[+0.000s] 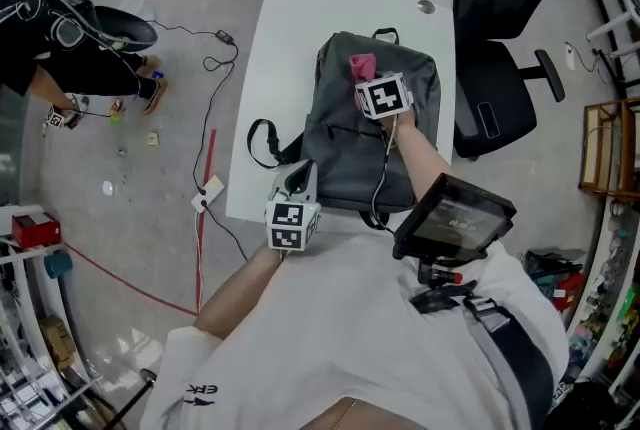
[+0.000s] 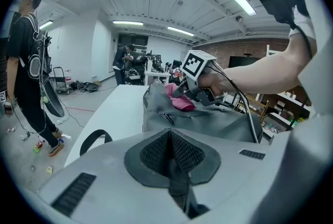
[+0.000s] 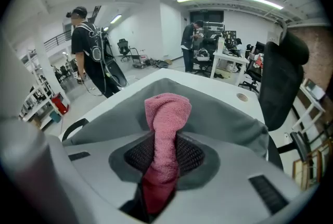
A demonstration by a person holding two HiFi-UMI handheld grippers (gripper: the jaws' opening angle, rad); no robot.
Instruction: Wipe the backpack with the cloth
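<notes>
Backpack (image 1: 345, 143), grey, lies flat on the white table (image 1: 285, 38). I have the right gripper (image 3: 164, 151) clenched on the pink cloth (image 3: 166, 111), and the cloth rests on the backpack's far end. My left gripper (image 2: 170, 155) has its jaws closed on a dark fold at the backpack's near edge. A black office chair (image 1: 500, 28) stands beside the table.
</notes>
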